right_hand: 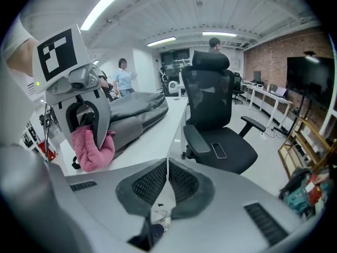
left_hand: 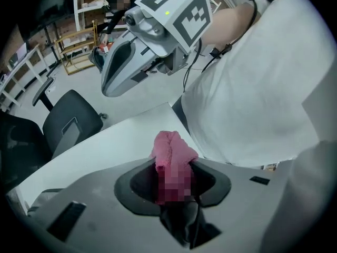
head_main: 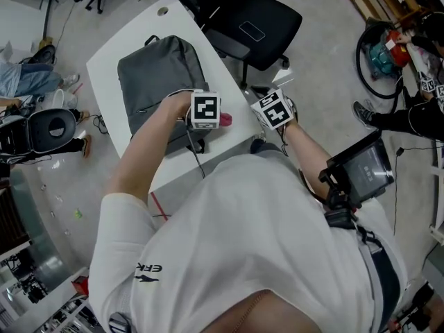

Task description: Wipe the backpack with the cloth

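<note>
A grey backpack (head_main: 161,76) lies flat on the white table (head_main: 132,30); the right gripper view shows the backpack (right_hand: 134,111) past my left gripper. My left gripper (head_main: 219,118) hovers at the backpack's near right corner, shut on a bunched pink cloth (head_main: 226,120). In its own view the pink cloth (left_hand: 171,152) bulges out from between the left gripper (left_hand: 172,168) jaws, above bare tabletop. My right gripper (head_main: 271,111) is held just off the table's right edge. The right gripper (right_hand: 167,179) is shut, with nothing between its pads.
A black office chair (head_main: 255,21) stands close to the table's far right side, a phone on its seat (right_hand: 218,150). Bags and clutter sit on the floor at left (head_main: 41,127). People stand far off in the room (right_hand: 124,77).
</note>
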A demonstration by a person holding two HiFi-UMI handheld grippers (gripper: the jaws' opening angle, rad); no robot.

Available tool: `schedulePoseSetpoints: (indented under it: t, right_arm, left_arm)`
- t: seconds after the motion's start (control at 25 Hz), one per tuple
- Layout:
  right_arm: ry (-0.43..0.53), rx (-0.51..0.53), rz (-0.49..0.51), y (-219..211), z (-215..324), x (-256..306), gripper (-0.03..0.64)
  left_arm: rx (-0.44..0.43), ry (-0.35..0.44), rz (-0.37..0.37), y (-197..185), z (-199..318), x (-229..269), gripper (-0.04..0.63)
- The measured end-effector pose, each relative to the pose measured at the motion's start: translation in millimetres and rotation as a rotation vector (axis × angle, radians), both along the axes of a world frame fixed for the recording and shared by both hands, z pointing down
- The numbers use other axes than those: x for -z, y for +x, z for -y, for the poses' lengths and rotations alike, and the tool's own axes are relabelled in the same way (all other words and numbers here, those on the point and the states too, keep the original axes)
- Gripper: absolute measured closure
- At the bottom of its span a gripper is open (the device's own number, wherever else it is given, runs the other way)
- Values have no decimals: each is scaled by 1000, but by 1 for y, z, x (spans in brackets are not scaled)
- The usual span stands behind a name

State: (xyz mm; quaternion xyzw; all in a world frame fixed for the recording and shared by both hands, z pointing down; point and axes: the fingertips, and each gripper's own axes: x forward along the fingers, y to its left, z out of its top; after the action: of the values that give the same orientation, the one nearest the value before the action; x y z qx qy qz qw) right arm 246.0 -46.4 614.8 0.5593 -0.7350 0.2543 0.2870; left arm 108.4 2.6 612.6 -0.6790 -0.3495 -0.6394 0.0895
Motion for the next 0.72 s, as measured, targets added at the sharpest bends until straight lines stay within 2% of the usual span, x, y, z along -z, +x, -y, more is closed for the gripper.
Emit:
schedulePoseSetpoints:
  t: [0.16,0.28,0.36,0.52,0.6,0.72]
  right_arm:
    - [19,8,-2,-2,3,3,611]
    - [22,28,1,-8,6,7,611]
    - [23,48,4,-12,11,9,611]
    - [20,113,5,-14,33,1,611]
    - [16,154,2,-17,48,-2,611]
    - [25,235,15,-39,75,4,611]
  left_arm:
    - [64,-9,-68,6,2,6,466]
    - [208,-4,-210,19,16,18,466]
    - [374,-29,-356,32,32,33,466]
    - [791,-83,-667,48,86,64,466]
    - [969,-79,-774,42,115,70,466]
    - [1205,-20,-887,12,157,86,466]
